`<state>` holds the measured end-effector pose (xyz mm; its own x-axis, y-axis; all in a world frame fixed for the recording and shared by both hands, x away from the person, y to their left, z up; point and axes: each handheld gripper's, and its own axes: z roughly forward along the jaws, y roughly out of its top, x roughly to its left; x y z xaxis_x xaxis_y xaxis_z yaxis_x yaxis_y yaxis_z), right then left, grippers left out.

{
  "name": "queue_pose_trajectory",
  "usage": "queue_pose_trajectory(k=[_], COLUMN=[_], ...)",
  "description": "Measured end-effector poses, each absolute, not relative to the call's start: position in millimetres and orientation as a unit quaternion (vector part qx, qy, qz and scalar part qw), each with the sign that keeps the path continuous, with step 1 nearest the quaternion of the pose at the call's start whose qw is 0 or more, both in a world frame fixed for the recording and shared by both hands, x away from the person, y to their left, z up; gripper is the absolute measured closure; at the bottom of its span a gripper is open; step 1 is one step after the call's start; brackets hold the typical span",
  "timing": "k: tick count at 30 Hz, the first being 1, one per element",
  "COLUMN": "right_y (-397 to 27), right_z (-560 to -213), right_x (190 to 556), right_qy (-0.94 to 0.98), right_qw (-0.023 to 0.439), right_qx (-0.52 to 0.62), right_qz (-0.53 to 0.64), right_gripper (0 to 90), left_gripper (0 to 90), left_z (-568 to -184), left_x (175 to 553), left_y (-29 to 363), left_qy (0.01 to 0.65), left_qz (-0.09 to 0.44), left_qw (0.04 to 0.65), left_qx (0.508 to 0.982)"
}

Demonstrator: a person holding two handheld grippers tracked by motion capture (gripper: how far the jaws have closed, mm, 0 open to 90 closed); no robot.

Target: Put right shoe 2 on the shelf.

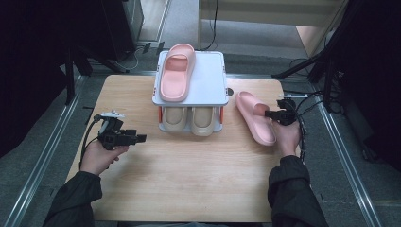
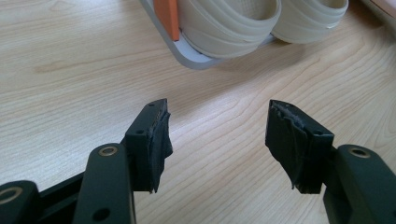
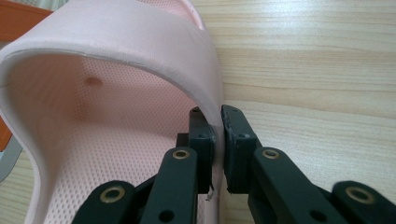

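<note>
The right gripper (image 3: 217, 140) has its fingers (image 3: 203, 140) pinched on the strap edge of the pink slipper (image 1: 255, 117) lying on the desk (image 1: 189, 170) right of the shoe rack (image 1: 210, 85); the left gripper (image 2: 217, 140) hovers with fingers wide apart, holding nothing.

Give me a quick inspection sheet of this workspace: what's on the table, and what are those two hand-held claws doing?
Surface: pale wooden table, bare in front.
Job's things: pink rubber slipper on the table, right of a white two-tier shoe rack; matching pink slipper on the rack's top; two beige slippers on its lower shelf.
Clutter: nothing seen.
Grippers: right gripper shut on the strap edge of the pink rubber slipper on the table; left gripper open, nothing between its jaws, above bare wood.
Cables: black cable from each gripper.
Surroundings: grey floor, metal rails, dark stands behind.
</note>
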<state>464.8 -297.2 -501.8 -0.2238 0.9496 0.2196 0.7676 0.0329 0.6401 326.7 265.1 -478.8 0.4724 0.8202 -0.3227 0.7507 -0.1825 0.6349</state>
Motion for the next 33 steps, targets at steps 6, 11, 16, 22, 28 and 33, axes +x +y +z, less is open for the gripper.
queue_pose_trajectory(k=[6, 11, 16, 22, 28, 33], right_y=[-294.0, -289.2, -286.4, -286.6, -285.2, -282.4], right_z=[-495.2, -484.8, -471.7, -453.1, -431.7, -413.5], right_x=[466.1, 465.8, 466.0, 465.8, 467.3, 469.7], right_qy=[0.709, 0.710, 0.712, 0.708, 0.712, 0.718], right_qw=[0.149, 0.148, 0.146, 0.144, 0.148, 0.151], right_qx=[0.609, 0.605, 0.605, 0.606, 0.601, 0.592], right_qz=[0.324, 0.328, 0.325, 0.333, 0.333, 0.332], right_gripper=[84.3, 84.3, 84.3, 84.3, 84.3, 84.3], left_gripper=[39.9, 40.0, 40.0, 39.9, 40.0, 40.3], left_z=[-478.8, -478.9, -478.7, -480.4, -480.5, -481.3], left_x=[330.7, 334.0, 338.3, 343.0, 346.1, 347.1], left_y=[262.6, 261.2, 259.8, 256.3, 254.4, 255.2], left_qy=[0.510, 0.508, 0.506, 0.505, 0.503, 0.498], left_qz=[0.041, 0.039, 0.034, 0.025, 0.024, 0.021], left_qw=[0.383, 0.388, 0.388, 0.386, 0.384, 0.388], left_qx=[0.769, 0.768, 0.769, 0.772, 0.773, 0.775])
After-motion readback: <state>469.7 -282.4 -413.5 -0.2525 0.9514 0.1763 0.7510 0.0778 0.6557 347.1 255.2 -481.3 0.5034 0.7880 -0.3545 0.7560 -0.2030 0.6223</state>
